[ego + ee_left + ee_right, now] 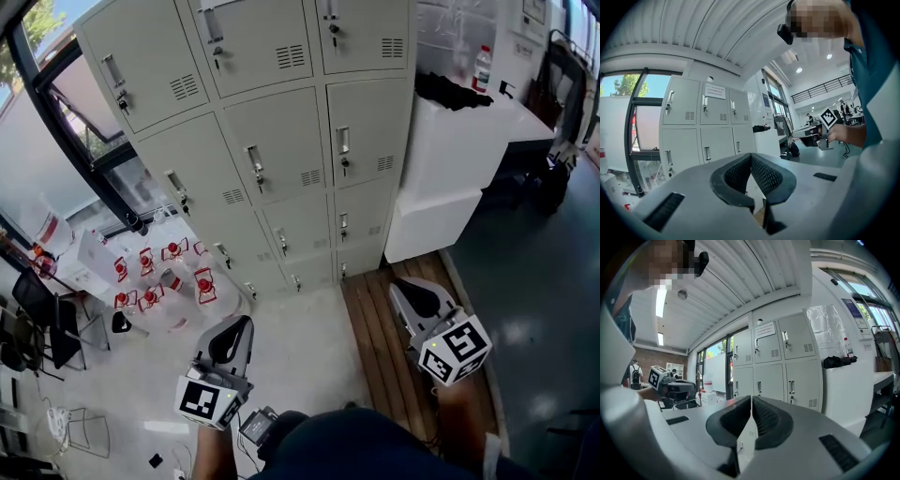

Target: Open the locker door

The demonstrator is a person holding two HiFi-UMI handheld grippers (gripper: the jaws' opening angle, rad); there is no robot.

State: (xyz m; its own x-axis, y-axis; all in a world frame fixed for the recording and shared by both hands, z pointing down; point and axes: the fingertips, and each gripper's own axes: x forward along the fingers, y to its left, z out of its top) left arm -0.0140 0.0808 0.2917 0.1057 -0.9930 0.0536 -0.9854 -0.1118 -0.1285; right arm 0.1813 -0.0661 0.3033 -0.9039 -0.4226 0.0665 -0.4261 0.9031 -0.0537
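Ahead, the locker cabinet [281, 141] stands upright, doors all closed; facing it, left gripper [751, 155] and right gripper [751, 398] are pressed together, empty.

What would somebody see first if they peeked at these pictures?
The big wall of grey lockers fills the top of the head view, with every door in sight shut. Below it, the left gripper and right gripper point toward it, jaws together and empty, each carrying a black-and-white marker cube. Small red-and-white things sit scattered on the floor at the lockers' left.
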